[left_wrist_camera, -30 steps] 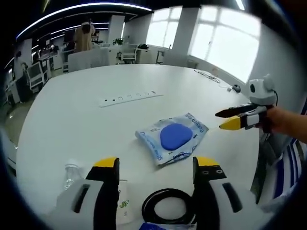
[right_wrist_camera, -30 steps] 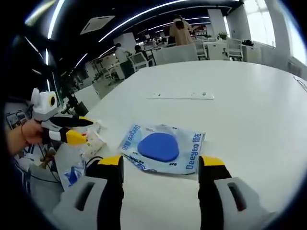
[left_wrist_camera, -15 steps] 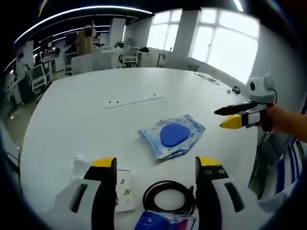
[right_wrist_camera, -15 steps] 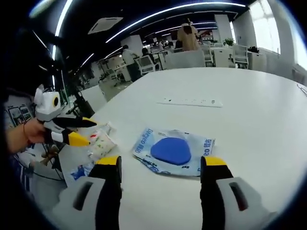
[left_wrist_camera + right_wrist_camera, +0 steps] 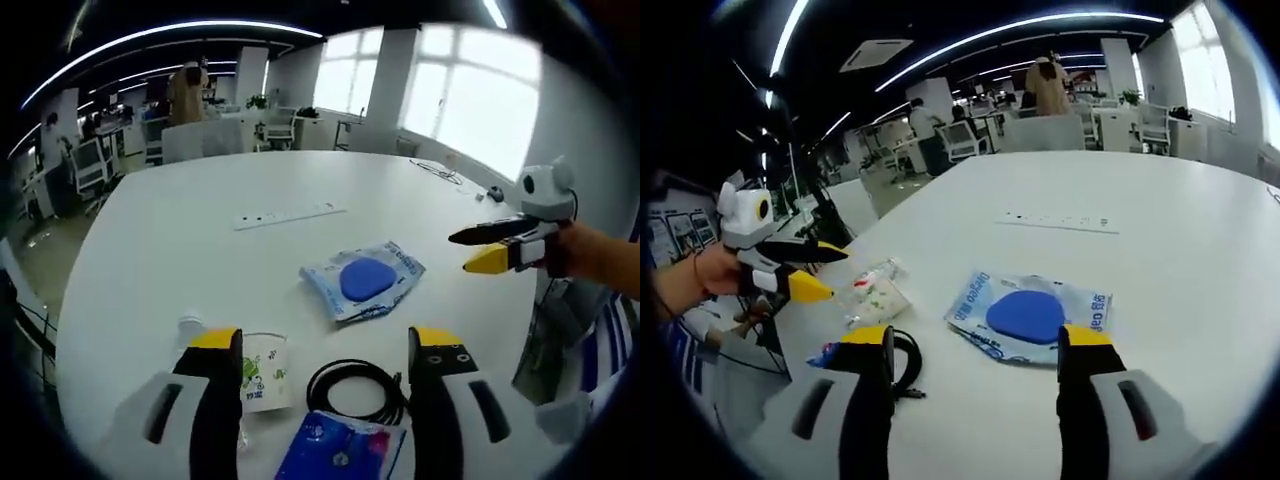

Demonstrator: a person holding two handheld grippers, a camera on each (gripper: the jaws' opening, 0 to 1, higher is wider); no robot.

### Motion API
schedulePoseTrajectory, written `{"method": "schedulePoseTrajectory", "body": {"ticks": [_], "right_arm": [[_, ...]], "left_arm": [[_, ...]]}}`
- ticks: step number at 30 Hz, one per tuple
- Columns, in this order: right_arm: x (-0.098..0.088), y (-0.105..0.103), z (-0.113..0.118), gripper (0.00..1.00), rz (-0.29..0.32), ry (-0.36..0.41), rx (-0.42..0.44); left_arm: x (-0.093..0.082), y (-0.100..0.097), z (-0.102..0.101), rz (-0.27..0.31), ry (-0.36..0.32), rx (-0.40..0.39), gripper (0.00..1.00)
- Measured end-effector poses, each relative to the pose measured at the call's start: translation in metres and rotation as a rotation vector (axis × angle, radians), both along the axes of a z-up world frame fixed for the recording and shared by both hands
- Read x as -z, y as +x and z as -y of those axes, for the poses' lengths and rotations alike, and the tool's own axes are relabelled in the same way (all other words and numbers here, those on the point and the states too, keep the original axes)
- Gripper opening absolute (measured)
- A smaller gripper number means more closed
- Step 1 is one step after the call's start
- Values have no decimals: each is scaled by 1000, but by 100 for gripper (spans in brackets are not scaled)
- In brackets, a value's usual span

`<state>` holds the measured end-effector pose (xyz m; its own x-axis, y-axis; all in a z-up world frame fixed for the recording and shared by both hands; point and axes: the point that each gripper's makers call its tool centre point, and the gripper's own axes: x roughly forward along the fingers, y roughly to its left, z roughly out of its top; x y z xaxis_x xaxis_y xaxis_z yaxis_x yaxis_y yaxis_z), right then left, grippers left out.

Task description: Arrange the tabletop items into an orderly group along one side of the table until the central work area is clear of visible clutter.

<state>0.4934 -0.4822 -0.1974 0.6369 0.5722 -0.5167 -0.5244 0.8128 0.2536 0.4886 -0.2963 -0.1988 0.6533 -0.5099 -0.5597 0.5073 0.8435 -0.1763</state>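
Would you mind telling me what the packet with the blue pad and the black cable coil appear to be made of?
The packet looks like thin glossy plastic film: it wrinkles, shines and carries print. The black cable coil seems rubber- or plastic-sheathed, with a smooth, slightly shiny surface holding a loose loop.

A clear packet with a blue pad (image 5: 362, 280) lies mid-table (image 5: 180, 250), while a coiled black cable (image 5: 357, 388), a blue pouch (image 5: 335, 450) and a printed bottle (image 5: 255, 368) cluster by its near edge.

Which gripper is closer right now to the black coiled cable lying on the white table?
Left. The left gripper hangs directly over the black coiled cable, which lies between its jaws. The right gripper hovers off to the side, past the clear packet with the blue pad.
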Motion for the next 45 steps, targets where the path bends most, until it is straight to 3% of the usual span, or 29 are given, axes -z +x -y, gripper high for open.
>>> {"method": "schedulePoseTrajectory", "body": {"ticks": [21,31,45], "right_arm": [[-6,-42,-59,64,14,3,-123],[-4,-59,-87,63,18,-17,-200],[20,-86,-129,62,-14,-77,-333]], "left_arm": [[-18,-44,-51,38,-8,-94,67],[-10,-69,-75,21,-14,-149,67],[10,-110,-97,-30,-28,-210,67]]}}
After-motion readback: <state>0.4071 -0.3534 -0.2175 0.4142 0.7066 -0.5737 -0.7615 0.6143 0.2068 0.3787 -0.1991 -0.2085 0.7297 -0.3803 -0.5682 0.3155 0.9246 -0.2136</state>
